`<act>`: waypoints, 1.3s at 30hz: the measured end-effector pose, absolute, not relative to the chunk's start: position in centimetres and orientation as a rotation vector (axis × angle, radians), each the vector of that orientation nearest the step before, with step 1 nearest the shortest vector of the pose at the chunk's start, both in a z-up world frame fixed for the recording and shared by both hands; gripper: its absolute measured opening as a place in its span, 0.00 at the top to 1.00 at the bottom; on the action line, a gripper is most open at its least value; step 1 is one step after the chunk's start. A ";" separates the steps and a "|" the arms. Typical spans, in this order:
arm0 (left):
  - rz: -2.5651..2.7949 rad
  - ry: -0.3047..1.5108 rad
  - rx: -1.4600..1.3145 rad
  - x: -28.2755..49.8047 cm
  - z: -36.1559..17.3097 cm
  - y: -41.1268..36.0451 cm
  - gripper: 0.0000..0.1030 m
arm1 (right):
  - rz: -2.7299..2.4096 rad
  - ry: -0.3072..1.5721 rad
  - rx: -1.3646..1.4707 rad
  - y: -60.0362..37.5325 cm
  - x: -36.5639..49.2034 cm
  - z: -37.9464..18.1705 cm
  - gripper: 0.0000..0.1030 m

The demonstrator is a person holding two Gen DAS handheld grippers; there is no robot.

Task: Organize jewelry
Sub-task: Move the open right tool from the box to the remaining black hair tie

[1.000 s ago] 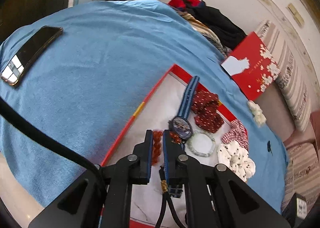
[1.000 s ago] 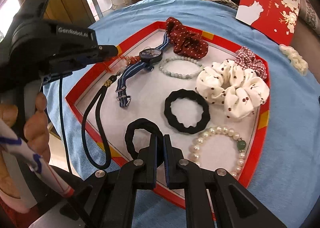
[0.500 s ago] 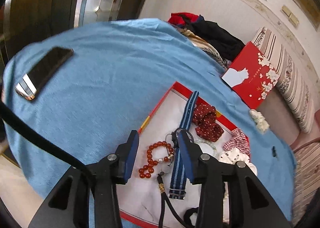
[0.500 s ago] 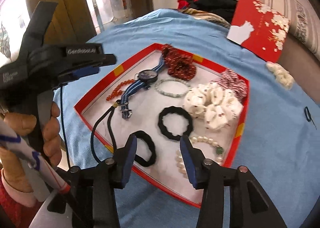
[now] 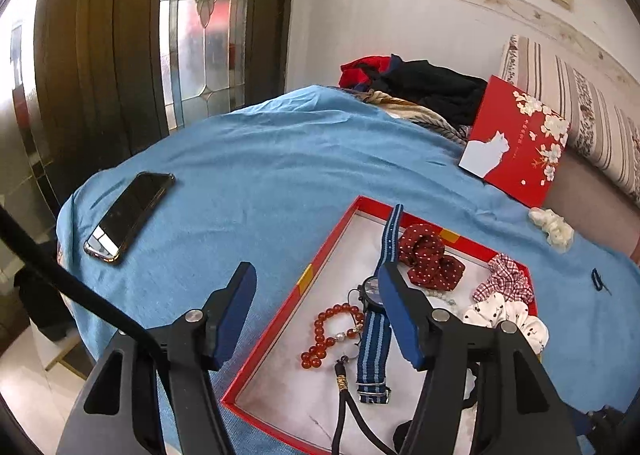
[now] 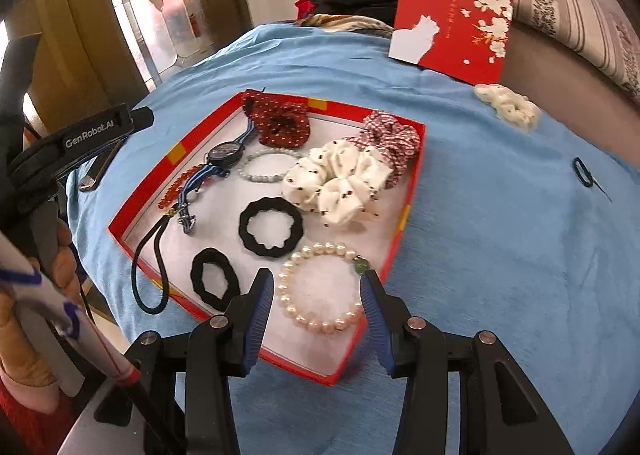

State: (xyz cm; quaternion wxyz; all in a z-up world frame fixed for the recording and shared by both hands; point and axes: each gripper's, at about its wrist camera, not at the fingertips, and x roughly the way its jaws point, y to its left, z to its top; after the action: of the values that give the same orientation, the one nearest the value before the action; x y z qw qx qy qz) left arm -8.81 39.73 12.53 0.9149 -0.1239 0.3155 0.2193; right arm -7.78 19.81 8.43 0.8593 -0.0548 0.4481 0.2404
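Note:
A red-rimmed tray (image 5: 332,239) with a white floor lies on the blue cloth. In it are a red bead bracelet (image 5: 326,329), a blue striped watch (image 5: 374,291), a pearl bracelet (image 6: 320,287), two black scrunchies (image 6: 272,227) (image 6: 214,279), a white dotted scrunchie (image 6: 340,179) and a red dotted one (image 6: 280,123). My left gripper (image 5: 316,269) hovers above the tray's left rim; its jaws are opening with nothing between them. My right gripper (image 6: 317,275) stands open over the pearl bracelet, above it and not touching it.
A phone (image 5: 128,211) lies on the blue cloth (image 5: 260,175) at the left. A red flowered box lid (image 5: 516,143) and a pile of clothes (image 5: 420,83) sit at the back. A cream scrunchie (image 6: 508,105) and a small dark hair tie (image 6: 582,171) lie right of the tray.
Both grippers went from shut to open and drew back and up. The left let go of the red bead bracelet, the right of the near black scrunchie; both lie in the tray.

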 end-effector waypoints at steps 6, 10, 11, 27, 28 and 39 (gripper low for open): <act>0.452 0.644 -0.244 -9.0 12.7 39.1 0.39 | 0.488 0.929 -0.115 19.3 -8.1 8.6 0.49; 0.453 0.643 -0.244 -9.2 12.7 38.9 0.38 | 0.481 0.928 -0.118 18.9 -8.5 8.5 0.49; 0.453 0.642 -0.243 -9.3 12.7 38.8 0.38 | 0.479 0.928 -0.118 18.8 -8.5 8.4 0.49; 0.370 0.656 -0.337 -9.3 12.5 39.1 0.32 | 0.182 0.955 -0.114 4.8 -7.4 6.0 0.45; 0.353 0.658 -0.336 -9.2 12.5 38.7 0.32 | 0.153 0.963 -0.097 3.3 -6.8 5.9 0.45; 0.194 0.687 -0.323 -7.2 12.0 33.1 0.32 | -0.067 0.935 0.044 -8.7 2.1 6.4 0.45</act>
State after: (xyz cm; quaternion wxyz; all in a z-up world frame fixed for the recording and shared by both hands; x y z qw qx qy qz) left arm -7.16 33.09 12.01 0.9242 -0.1573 0.3349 0.0944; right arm 2.08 -8.71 6.39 0.8920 0.0212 0.4504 -0.0322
